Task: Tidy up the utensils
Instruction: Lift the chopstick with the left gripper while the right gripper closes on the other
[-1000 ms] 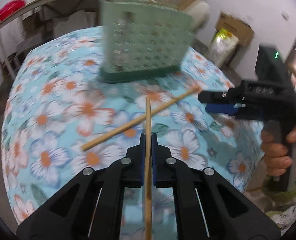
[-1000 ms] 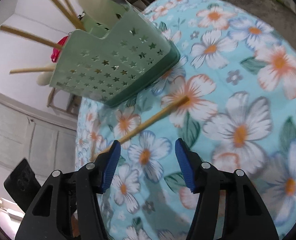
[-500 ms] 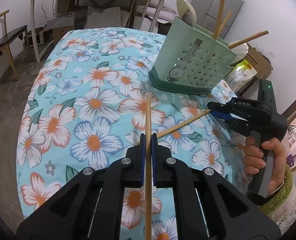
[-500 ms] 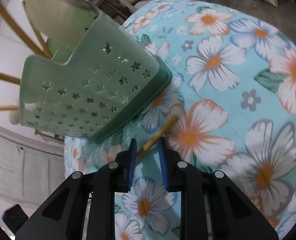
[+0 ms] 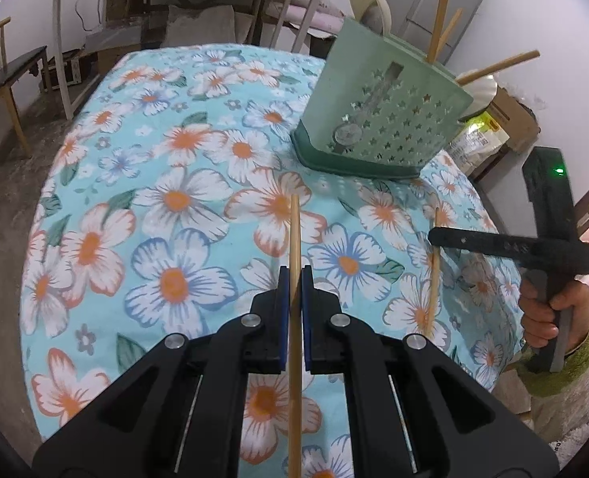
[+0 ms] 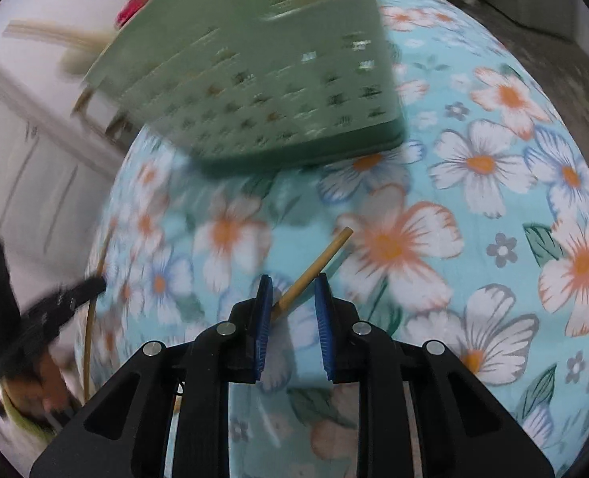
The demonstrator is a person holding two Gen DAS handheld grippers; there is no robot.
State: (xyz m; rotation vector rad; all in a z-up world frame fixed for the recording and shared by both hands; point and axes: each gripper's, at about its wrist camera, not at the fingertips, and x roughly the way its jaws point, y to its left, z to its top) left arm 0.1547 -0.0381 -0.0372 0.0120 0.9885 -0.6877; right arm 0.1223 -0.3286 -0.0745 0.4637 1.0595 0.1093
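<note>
My left gripper (image 5: 293,279) clamps one chopstick (image 5: 294,231) mid-table; my right gripper (image 6: 292,310), jaws part-open, barely pinches the second chopstick (image 6: 314,269), which could slip before reaching the green holder (image 5: 382,119) at the far edge

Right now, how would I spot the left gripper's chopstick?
Find the green star-holed basket on the flowery tablecloth. In front of it, the left gripper pinches one chopstick between blue pads; the other chopstick stands apart, farther right.
</note>
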